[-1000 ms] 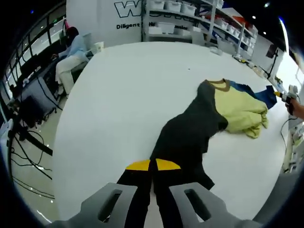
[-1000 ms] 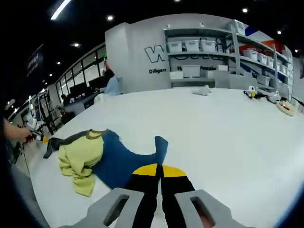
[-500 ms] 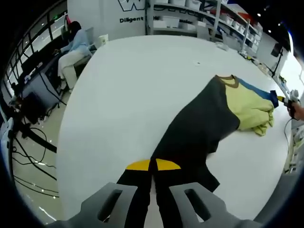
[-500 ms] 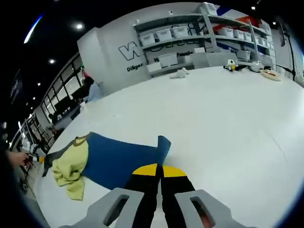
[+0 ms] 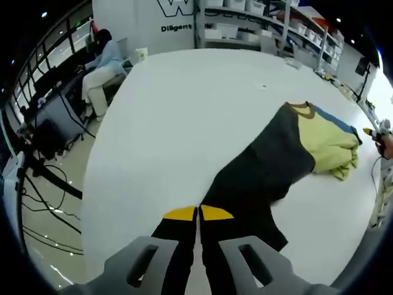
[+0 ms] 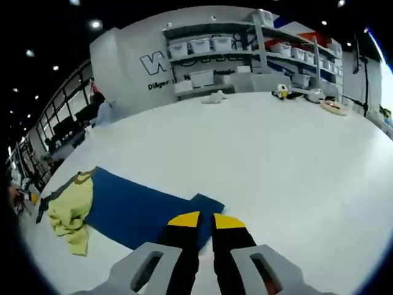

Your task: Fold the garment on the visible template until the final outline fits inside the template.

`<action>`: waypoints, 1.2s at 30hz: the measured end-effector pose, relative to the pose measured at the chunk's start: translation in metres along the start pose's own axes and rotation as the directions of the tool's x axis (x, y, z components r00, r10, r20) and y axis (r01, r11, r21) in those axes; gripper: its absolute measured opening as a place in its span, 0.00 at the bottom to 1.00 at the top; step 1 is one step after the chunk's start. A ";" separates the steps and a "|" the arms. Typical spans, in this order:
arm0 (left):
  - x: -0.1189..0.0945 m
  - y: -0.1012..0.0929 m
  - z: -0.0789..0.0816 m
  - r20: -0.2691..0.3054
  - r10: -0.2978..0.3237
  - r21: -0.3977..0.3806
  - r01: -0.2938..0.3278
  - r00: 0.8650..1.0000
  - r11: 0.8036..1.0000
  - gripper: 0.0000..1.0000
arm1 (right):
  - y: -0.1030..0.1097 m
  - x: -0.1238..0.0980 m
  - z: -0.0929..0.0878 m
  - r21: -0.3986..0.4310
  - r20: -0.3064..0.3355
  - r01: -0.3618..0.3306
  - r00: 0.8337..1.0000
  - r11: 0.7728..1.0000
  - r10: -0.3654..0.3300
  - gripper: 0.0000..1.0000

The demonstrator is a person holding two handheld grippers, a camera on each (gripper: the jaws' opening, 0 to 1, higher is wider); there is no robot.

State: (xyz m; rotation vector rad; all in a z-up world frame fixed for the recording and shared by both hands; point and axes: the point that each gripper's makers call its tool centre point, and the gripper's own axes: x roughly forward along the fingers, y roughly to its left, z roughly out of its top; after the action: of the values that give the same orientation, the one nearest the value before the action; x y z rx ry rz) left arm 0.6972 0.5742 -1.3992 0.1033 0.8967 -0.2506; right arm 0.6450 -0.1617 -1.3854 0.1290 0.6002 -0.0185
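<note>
Two views took in one garment [image 5: 288,153] spread across a white table [image 5: 178,110]: in the left gripper view a person [image 5: 101,67] sat at the far left edge, the left gripper [image 5: 198,214] had its jaws pressed together on the dark sleeve [image 5: 252,184], and the bunched yellow body [image 5: 328,147] lay to the right. In the right gripper view the yellow bunch [image 6: 69,209] lay at left, the blue sleeve [image 6: 141,212] stretched flat toward the right gripper [image 6: 206,220] — its jaws a little apart just beside the cuff, though whether they pinched it I could not tell — with shelves [image 6: 245,55] behind.

Shelves [image 6: 245,52] with bins; seated person [image 5: 104,64].
</note>
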 end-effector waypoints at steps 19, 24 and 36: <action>-0.006 -0.056 -0.032 0.013 -0.096 -0.019 0.096 0.995 0.995 0.13 | 0.025 0.042 -0.040 -0.284 -0.178 -0.059 0.984 0.957 0.008 0.03; -0.008 -0.054 -0.038 0.008 -0.088 -0.036 0.088 0.996 0.995 0.13 | 0.017 0.043 -0.037 -0.259 -0.162 -0.047 0.987 0.965 0.004 0.00; -0.013 -0.047 -0.053 0.018 -0.062 -0.094 0.064 0.998 0.994 0.15 | -0.059 -0.024 -0.036 0.240 0.015 0.232 0.970 0.943 -0.243 0.00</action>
State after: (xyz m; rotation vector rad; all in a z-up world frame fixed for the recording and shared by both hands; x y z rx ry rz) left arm 0.6373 0.5415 -1.4208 -0.0143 0.8960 -0.2671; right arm 0.6023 -0.2162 -1.4080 0.2868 0.5650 -0.3277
